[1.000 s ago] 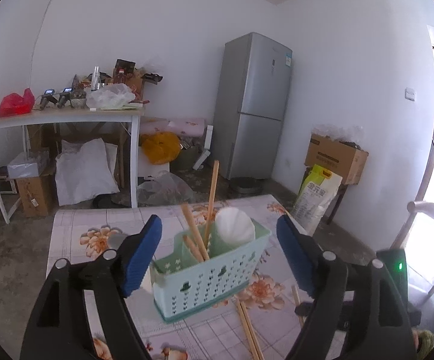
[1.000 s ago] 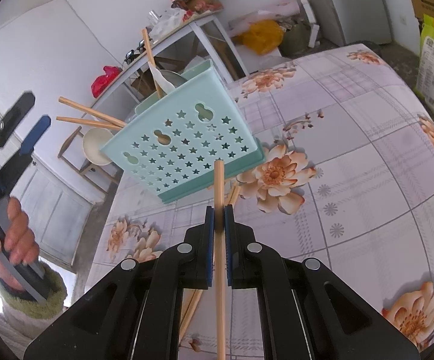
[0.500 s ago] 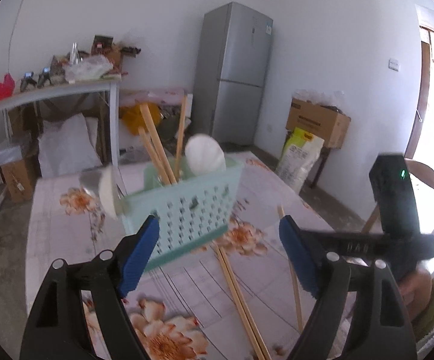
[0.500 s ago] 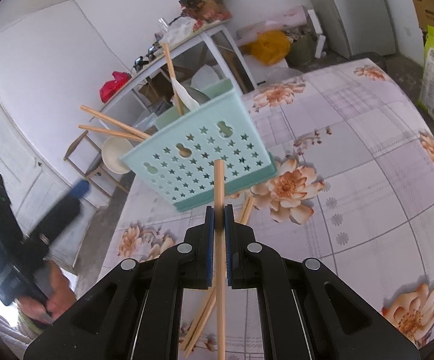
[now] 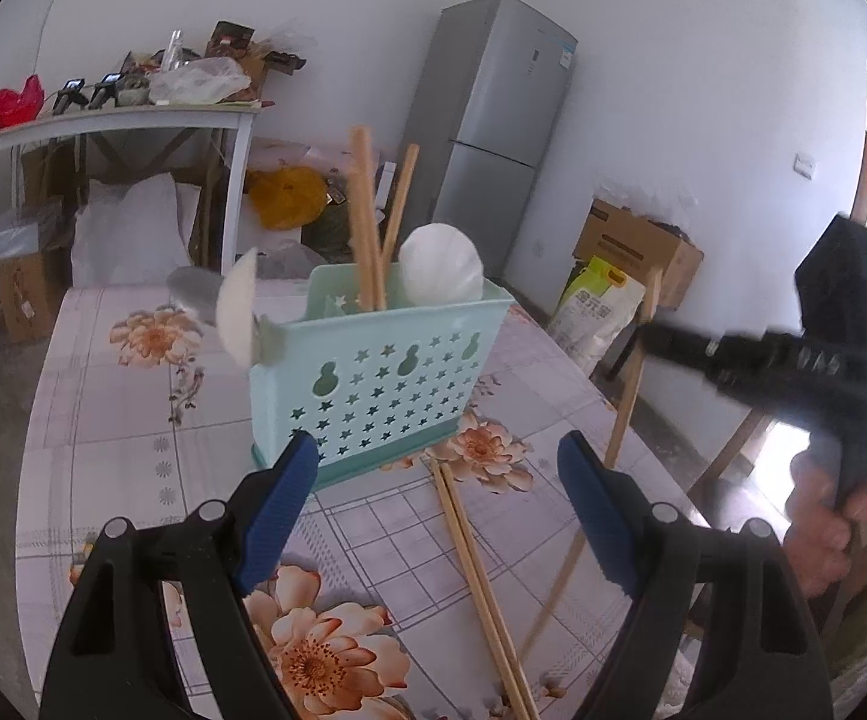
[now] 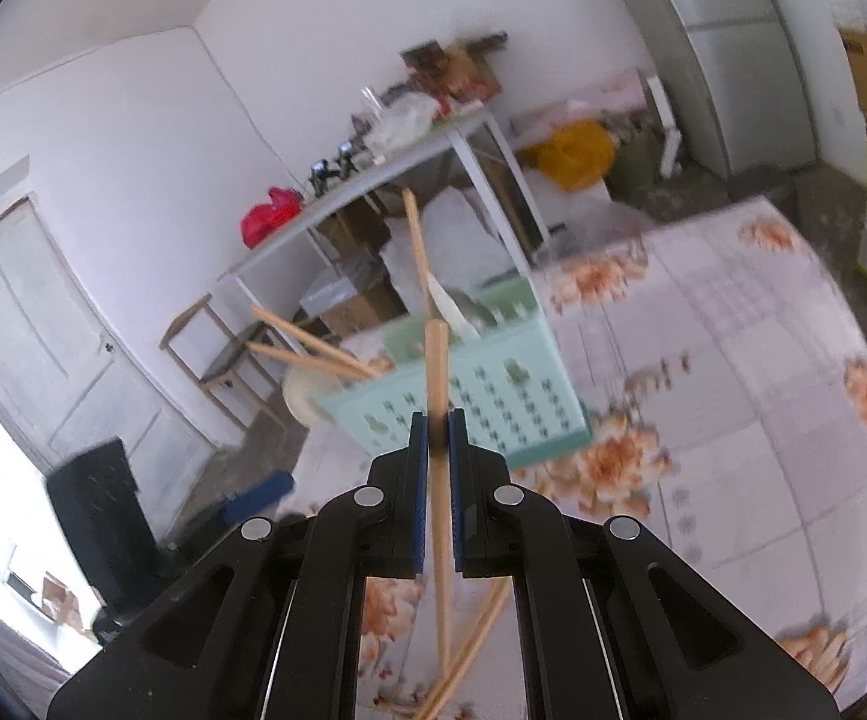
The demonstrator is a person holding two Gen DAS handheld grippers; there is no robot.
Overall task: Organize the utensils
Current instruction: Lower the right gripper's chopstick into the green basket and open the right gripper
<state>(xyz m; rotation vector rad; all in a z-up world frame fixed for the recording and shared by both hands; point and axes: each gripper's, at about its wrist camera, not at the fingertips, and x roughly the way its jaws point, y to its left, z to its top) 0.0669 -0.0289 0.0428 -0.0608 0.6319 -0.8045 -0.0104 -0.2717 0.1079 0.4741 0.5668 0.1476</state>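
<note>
A: What is the right hand-held gripper (image 6: 438,427) doing?
B: It is clamped on one wooden chopstick (image 6: 437,360), raised in front of the mint basket (image 6: 481,402).

A: And the left hand-held gripper (image 5: 436,468)?
B: Its jaws stand wide apart and empty, just before the basket (image 5: 385,384). Loose chopsticks (image 5: 481,588) lie on the floral worktop (image 5: 133,420) beside the basket; more chopsticks and spoons stand inside it.

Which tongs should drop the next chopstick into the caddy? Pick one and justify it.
Right. The right tongs are shut on a chopstick, with the caddy just ahead. The left tongs are open and empty; picking up the loose chopsticks would probably take longer.
</note>
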